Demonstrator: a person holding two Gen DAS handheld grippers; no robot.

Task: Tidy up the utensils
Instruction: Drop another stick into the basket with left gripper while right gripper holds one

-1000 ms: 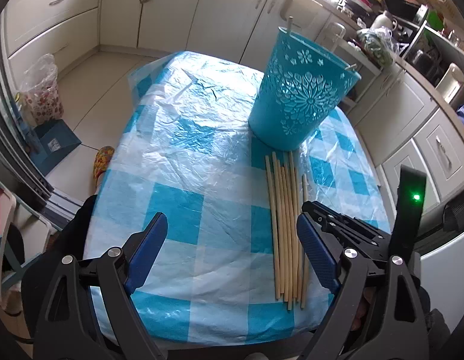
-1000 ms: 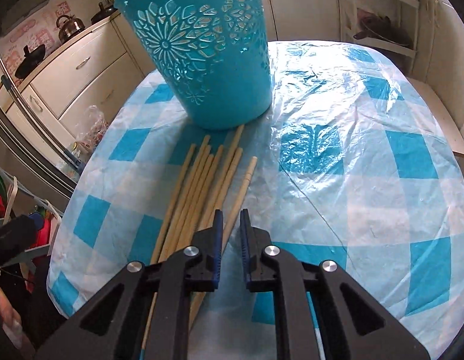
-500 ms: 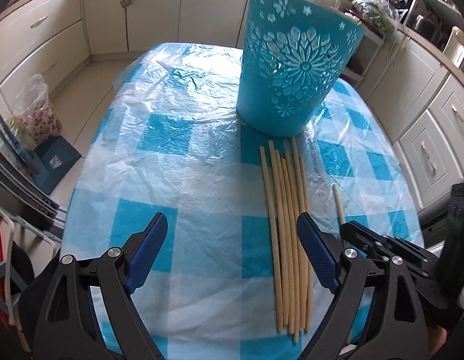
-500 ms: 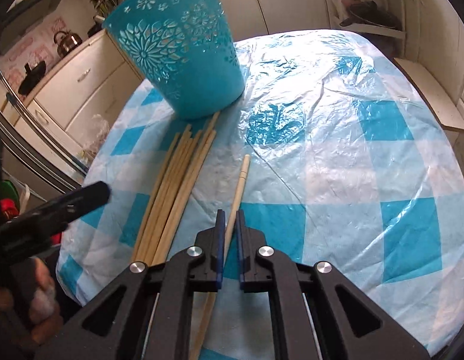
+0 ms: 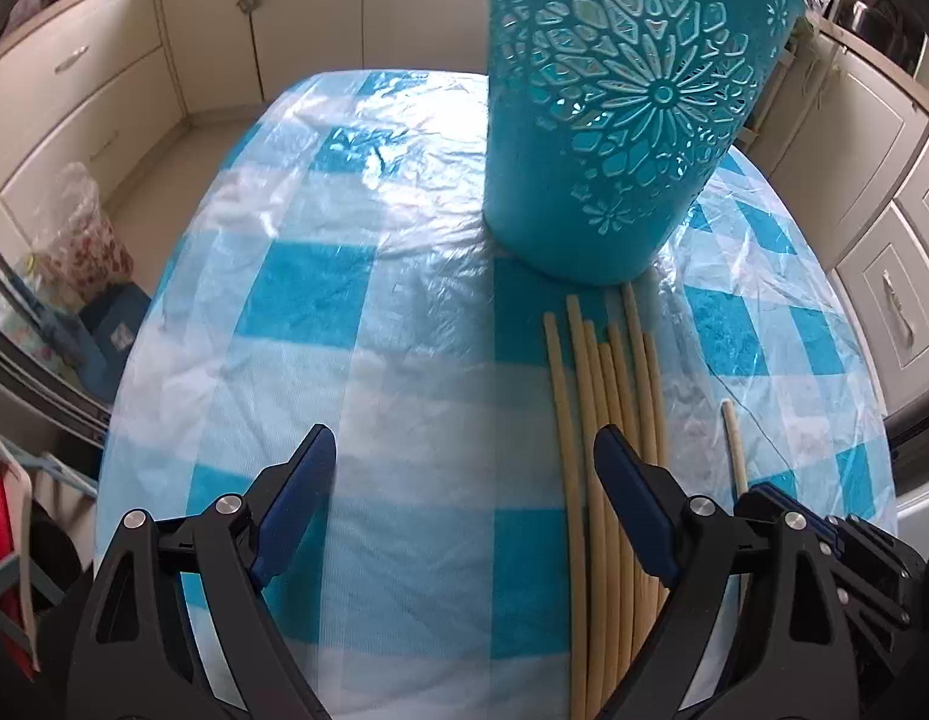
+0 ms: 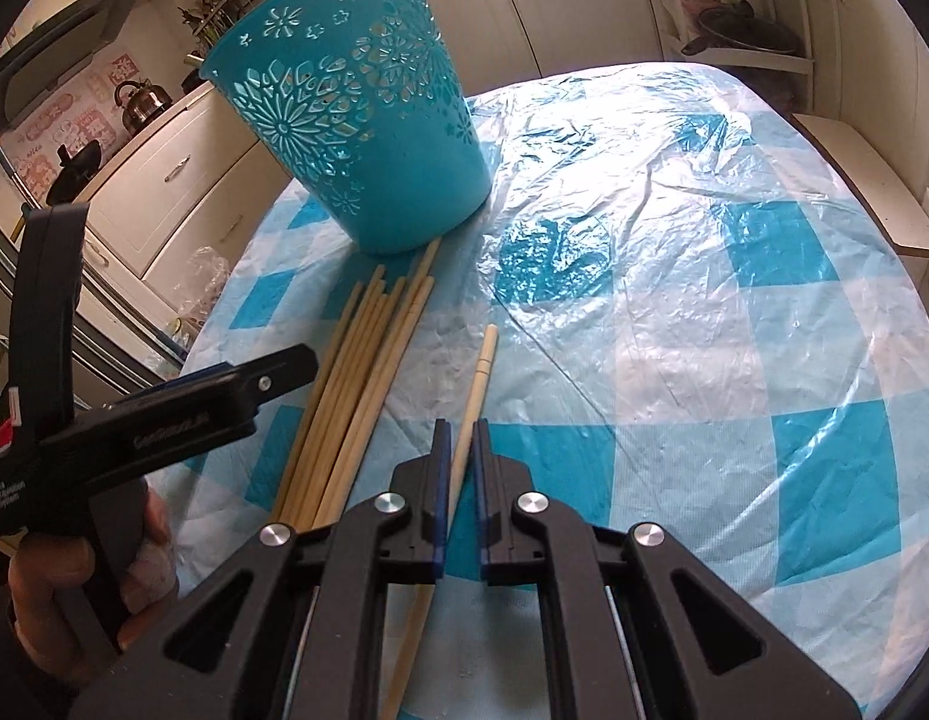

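The right hand-held gripper (image 6: 458, 450) was clenched on one chopstick (image 6: 479, 372), apart from the bundle of chopsticks (image 6: 368, 372) lying against the teal basket (image 6: 356, 120), probably its destination. The left hand-held gripper (image 5: 458, 480) hovered released near the basket.

Operator: How many containers stood on the table (image 5: 284, 300)?

Inspector: One: a pierced teal bin (image 5: 614, 120). The table was likewise one unit.

Operator: Chopstick quantity?

Inspector: Two groups were recorded. The bundled chopsticks (image 5: 620, 390) showed seven tips in the left wrist view. The sticks overlapped, so the exact figure could not be confirmed. The lone chopstick (image 6: 479, 372) was one item. The total was therefore eight at minimum.

Operator: Grippers?

Inspector: Two: one left gripper (image 5: 462, 444) and one right gripper (image 6: 460, 429), each with two fingers, four fingers in all.

Operator: Any other countable items?

Inspector: One kettle (image 6: 141, 102) was present on the counter.
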